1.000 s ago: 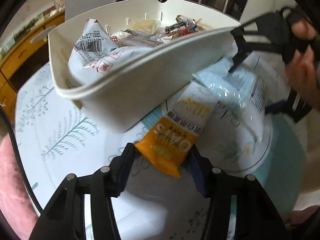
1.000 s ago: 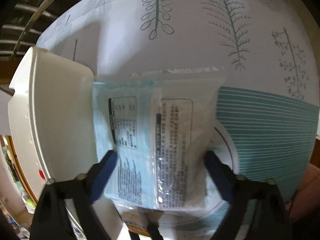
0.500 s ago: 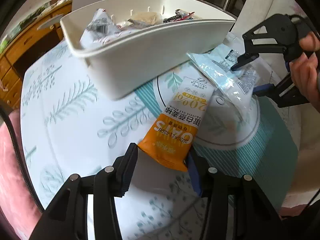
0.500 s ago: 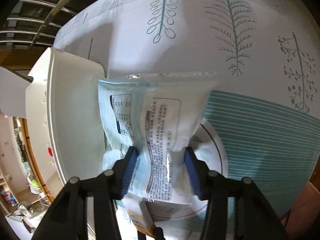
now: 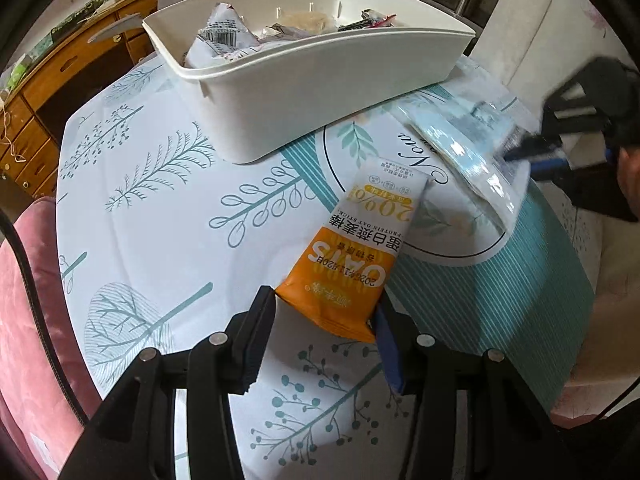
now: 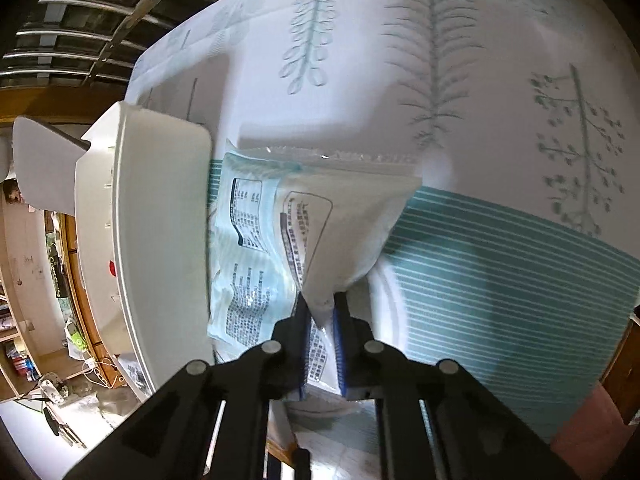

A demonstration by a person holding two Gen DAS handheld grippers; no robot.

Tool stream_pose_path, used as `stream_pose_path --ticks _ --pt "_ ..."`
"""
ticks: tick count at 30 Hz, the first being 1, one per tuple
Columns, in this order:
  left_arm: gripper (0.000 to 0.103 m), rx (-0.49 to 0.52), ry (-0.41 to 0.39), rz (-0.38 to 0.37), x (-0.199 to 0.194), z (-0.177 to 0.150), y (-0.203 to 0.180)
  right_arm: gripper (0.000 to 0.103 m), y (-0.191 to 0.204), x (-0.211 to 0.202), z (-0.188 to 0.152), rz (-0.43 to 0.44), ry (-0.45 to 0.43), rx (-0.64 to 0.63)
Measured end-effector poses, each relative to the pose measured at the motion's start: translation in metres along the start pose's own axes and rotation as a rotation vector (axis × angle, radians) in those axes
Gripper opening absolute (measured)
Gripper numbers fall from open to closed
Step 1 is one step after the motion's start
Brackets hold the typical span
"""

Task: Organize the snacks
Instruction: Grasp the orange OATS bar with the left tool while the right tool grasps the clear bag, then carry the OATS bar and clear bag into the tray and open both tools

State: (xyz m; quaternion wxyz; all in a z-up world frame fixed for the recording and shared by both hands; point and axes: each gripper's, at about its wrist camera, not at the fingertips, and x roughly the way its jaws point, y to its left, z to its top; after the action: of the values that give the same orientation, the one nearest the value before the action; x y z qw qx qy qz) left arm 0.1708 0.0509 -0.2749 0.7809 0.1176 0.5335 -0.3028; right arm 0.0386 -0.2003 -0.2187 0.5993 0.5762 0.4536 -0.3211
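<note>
Judging progress, we are partway: several snacks already lie in the white bin [image 5: 320, 68] at upper centre. Our right gripper [image 6: 322, 320] pinches the pale blue packet [image 6: 256, 248] beside it; our left gripper [image 5: 320, 320] brackets the orange oat bar [image 5: 360, 252], fingers apart.

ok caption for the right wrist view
Right gripper pinches a pale blue snack packet beside the white bin.

Orange oat bar packet [image 5: 356, 256] flat on table, pale blue packet [image 6: 272, 240] lifted, white bin [image 5: 320, 72] of snacks
</note>
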Motion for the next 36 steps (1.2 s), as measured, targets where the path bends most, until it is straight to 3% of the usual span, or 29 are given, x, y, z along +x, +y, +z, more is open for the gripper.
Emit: stream_pose_path --ticks 5,13,19,27,32,36 --pt "0.047 -0.017 -0.014 -0.011 -0.001 0.007 0.008 0.007 -0.002 -0.002 0.010 -0.011 0.005 -0.033" --pt "0.046 -0.027 -0.079 -0.016 -0.023 0.014 0.000 0.004 -0.007 -0.032 0.003 0.018 -0.065 -0.151" --pt "0.046 -0.057 -0.126 -0.022 -0.053 0.030 -0.005 0.001 0.006 -0.066 -0.001 0.002 -0.159 -0.288" --pt "0.047 -0.099 -0.143 -0.021 -0.085 0.061 -0.006 0.001 0.031 -0.105 0.006 0.030 -0.185 -0.387" --pt "0.047 -0.182 -0.154 -0.120 -0.103 0.084 -0.003 0.001 0.056 -0.130 0.014 0.078 -0.201 -0.455" --pt "0.047 -0.234 -0.176 -0.123 -0.109 0.108 0.003 0.001 0.077 -0.142 0.020 0.116 -0.166 -0.470"
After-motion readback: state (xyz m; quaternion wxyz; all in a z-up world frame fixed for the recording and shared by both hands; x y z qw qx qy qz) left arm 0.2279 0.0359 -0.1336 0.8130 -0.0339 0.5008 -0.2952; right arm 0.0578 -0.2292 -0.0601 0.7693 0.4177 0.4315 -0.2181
